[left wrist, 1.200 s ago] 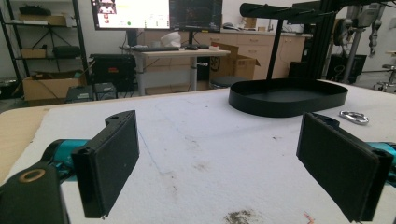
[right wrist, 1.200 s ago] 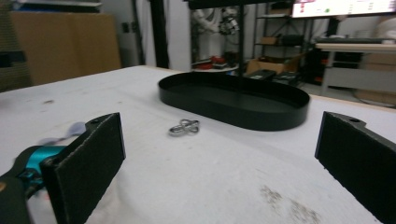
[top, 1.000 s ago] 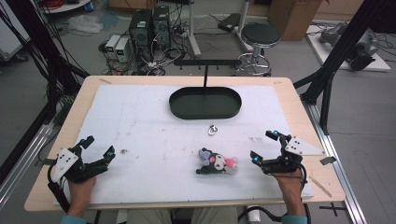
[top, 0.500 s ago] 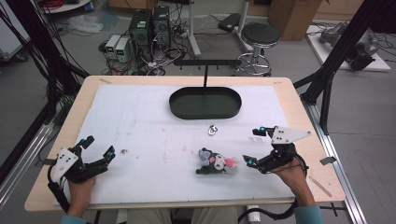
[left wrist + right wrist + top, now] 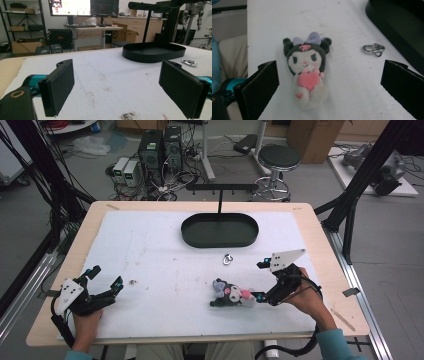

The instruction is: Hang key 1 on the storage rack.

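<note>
Plush toy [image 5: 307,72] face-up between wide-spread right tool [image 5: 329,92] jaws; left tool [image 5: 125,92] likewise spread.

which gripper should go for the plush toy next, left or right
Right. The right gripper is open right beside the plush toy, which lies between its jaws in its own view. The left gripper sits far across the table.

no text is readable; the monitor [image 5: 70,7] print seems too blurred to read.
</note>
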